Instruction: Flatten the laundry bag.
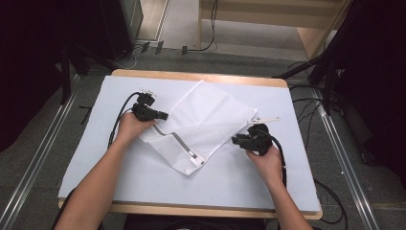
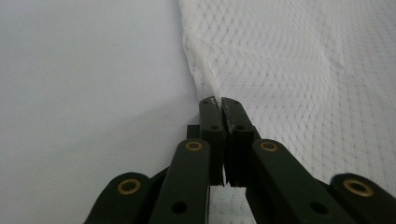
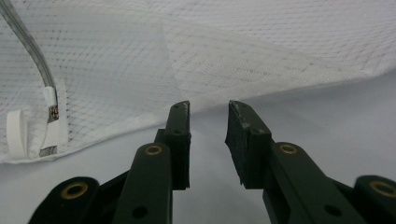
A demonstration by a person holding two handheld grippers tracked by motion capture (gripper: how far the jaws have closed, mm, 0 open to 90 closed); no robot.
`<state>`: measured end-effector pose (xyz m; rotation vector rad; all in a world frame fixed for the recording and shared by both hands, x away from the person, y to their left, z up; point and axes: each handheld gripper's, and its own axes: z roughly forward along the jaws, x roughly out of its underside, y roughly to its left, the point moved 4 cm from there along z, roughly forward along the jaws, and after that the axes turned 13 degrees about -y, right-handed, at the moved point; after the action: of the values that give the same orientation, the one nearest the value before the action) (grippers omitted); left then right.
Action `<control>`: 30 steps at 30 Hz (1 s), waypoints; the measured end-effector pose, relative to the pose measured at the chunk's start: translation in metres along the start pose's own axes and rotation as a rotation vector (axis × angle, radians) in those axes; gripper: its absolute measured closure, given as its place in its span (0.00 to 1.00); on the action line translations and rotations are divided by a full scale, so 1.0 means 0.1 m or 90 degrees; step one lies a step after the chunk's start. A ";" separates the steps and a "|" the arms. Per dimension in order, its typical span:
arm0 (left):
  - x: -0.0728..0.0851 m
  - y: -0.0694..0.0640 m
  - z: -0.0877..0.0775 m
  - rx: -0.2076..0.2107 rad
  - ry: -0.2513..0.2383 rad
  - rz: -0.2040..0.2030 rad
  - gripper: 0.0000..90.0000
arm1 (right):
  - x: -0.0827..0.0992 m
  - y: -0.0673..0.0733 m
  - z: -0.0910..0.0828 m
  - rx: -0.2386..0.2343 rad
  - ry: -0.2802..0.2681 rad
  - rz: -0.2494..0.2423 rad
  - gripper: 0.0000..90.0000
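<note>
White mesh cloth, a laundry bag (image 1: 201, 125) with a grey zipper (image 1: 181, 142), is spread out in the middle of the pale table (image 1: 143, 182), partly folded so one corner lies over the rest. The left gripper (image 2: 220, 103) is seen at the bag's left edge, and its jaws are pressed tight together with the cloth's edge pinched at their tips. In the high view that same left gripper (image 1: 163, 115) is held low over the table by a hand (image 1: 131, 125). The right gripper (image 3: 208, 112) is placed just off the bag's right edge, and its jaws are held partly apart with nothing between them; only bare table is seen in the gap. In the high view the right gripper (image 1: 238, 140) is pointed at the cloth's near right side. The step in hand looks like getting hold of both sides of the bag so it can be folded or pulled flat. One side looks caught, and the other is not yet caught. Next, the right jaws should be slid forward over the thin edge and closed on it. Care is needed, because thin mesh can slip out or bunch up.
</note>
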<state>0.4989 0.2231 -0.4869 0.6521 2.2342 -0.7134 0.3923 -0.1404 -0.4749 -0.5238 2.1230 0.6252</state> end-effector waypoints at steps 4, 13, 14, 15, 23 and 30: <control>-0.01 0.05 -0.05 -0.007 -0.011 -0.025 1.00 | 0.00 -0.01 0.01 -0.003 0.000 -0.001 0.80; 0.08 0.23 -0.32 -0.044 -0.040 -0.075 1.00 | 0.02 0.03 0.09 -0.011 0.008 -0.002 0.79; 0.10 0.24 -0.35 -0.049 -0.042 -0.080 1.00 | 0.02 0.04 0.10 -0.014 0.008 -0.002 0.79; 0.12 0.26 -0.38 -0.049 -0.048 -0.086 0.99 | 0.02 0.04 0.12 -0.019 0.010 -0.005 0.79; 0.26 0.24 -0.54 -0.062 -0.045 -0.093 0.99 | -0.01 0.15 0.28 -0.033 0.015 -0.027 0.76; 0.34 0.14 -0.69 -0.071 -0.045 -0.078 0.99 | -0.04 0.22 0.41 -0.045 0.014 -0.040 0.71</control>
<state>0.4546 0.2865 -0.4744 0.4313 2.2452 -0.6556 0.4072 -0.0977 -0.4873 -0.6369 2.1023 0.6636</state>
